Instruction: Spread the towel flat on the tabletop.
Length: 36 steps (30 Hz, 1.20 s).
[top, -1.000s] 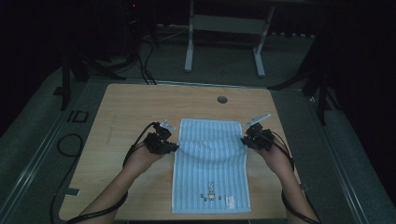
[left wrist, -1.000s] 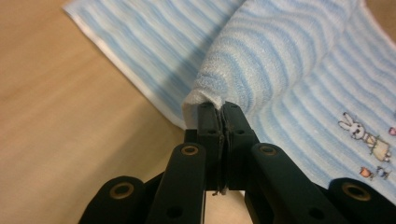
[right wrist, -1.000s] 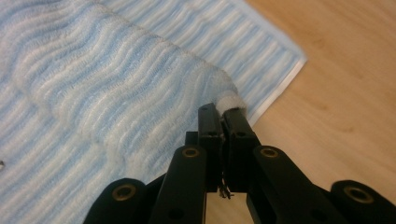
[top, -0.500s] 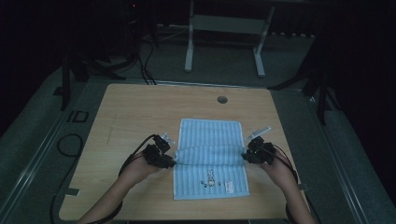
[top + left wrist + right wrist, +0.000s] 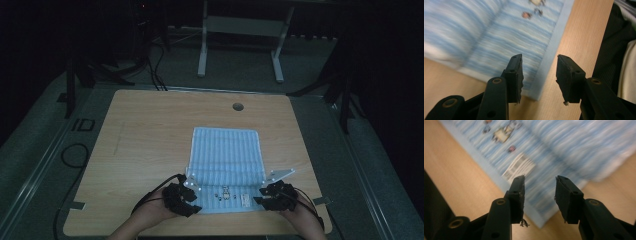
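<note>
Cloth: a light blue striped rectangular towel [image 5: 226,167] lying on the light wooden table [image 5: 150,145], a bit right of centre and close to the near edge. Looks folded over, with the top layer ending in a line across it partway down.

Cloth details: little printed figures [image 5: 223,191] and a white label [image 5: 245,199] sit on the near strip, right along the pale blue hem. In the right gripper view the label [image 5: 519,167] is just past the jaw tips.

Left gripper: the black two-jaw gripper [image 5: 192,194] sits at the towel's near left corner. In the left gripper view the gripper [image 5: 539,66] has its jaws parted, having just been opening, with nothing pinched. The towel's corner hem [image 5: 549,52] lies on the table under the gap, so it's let go.

Right gripper: same story at the near right corner [image 5: 261,196]. In its own view the gripper [image 5: 539,185] is released, jaws just been opening, the towel edge [image 5: 541,195] flat below them, not clamped.

Hands: both hands come in from the bottom edge, left [image 5: 150,217] and right [image 5: 300,217].

Table: round hole [image 5: 238,106] near the far edge, well apart from the towel.
</note>
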Tool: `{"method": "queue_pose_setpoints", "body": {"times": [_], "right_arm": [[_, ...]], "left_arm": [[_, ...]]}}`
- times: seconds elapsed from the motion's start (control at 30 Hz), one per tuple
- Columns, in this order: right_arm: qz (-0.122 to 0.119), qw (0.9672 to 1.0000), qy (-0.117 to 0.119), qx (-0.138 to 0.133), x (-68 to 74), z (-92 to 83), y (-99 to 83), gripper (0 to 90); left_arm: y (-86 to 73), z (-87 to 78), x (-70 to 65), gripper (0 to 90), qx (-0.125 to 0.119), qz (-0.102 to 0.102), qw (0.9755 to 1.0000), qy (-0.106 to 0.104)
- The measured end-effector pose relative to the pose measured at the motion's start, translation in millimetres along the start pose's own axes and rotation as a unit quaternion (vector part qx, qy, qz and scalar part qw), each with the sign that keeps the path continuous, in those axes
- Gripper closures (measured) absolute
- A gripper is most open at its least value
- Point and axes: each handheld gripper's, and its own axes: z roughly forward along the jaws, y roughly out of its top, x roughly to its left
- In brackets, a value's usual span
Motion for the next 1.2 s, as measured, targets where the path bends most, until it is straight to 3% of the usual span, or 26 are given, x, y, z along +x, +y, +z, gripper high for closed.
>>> {"method": "queue_pose_setpoints", "body": {"times": [0.13, 0.23, 0.37, 0.43, 0.53, 0.57, 0.7, 0.77, 0.87, 0.9, 0.97, 1.2], "right_arm": [[-0.007, 0.9999, -0.001, 0.015, 2.7, 8.5, -2.8, 58.4], [-0.011, 0.9992, -0.019, 0.035, -0.6, 20.8, -3.5, 58.6], [-0.010, 0.9992, -0.021, 0.032, -4.4, 25.2, -0.3, 58.5], [-0.007, 0.9990, -0.026, 0.035, -13.7, 29.8, 8.4, 58.5], [-0.006, 0.9990, -0.027, 0.036, -20.8, 33.5, 15.6, 58.4], [-0.003, 0.9988, -0.031, 0.037, -29.9, 37.8, 23.8, 58.3], [0.002, 0.9988, -0.035, 0.035, -40.7, 42.5, 32.3, 58.6], [0.013, 0.9987, -0.038, 0.031, -53.6, 47.6, 41.3, 62.9], [0.019, 0.9985, -0.040, 0.031, -59.7, 49.7, 46.0, 69.6], [0.017, 0.9983, -0.044, 0.035, -64.6, 52.1, 51.6, 78.3], [0.013, 0.9979, -0.046, 0.044, -65.8, 53.2, 55.3, 82.8], [0.014, 0.9977, -0.054, 0.038, -65.4, 53.5, 54.6, 86.9]], "left_arm": [[-3.1, 11.2, 6.6, 56.7, 0.012, -0.009, 0.9999, 0.003], [-3.3, 12.4, 14.0, 57.0, 0.003, -0.017, 0.9998, -0.002], [-0.7, 12.7, 23.4, 57.0, 0.000, -0.022, 0.9998, 0.000], [5.4, 13.5, 34.4, 57.0, 0.002, -0.023, 0.9996, 0.014], [10.8, 15.0, 41.1, 56.9, 0.005, -0.021, 0.9996, 0.020], [14.2, 15.8, 45.9, 56.9, 0.006, -0.021, 0.9994, 0.028], [23.6, 18.3, 65.8, 57.6, 0.000, -0.036, 0.9987, 0.035], [29.9, 19.6, 78.8, 62.4, -0.002, -0.043, 0.9982, 0.041], [34.5, 21.1, 87.8, 67.3, -0.005, -0.054, 0.9978, 0.039], [38.9, 22.2, 95.2, 78.4, -0.001, -0.065, 0.9971, 0.040], [41.2, 23.1, 97.2, 85.3, 0.002, -0.066, 0.9970, 0.041], [46.2, 25.6, 93.6, 90.0, 0.010, -0.056, 0.9974, 0.045]]}}
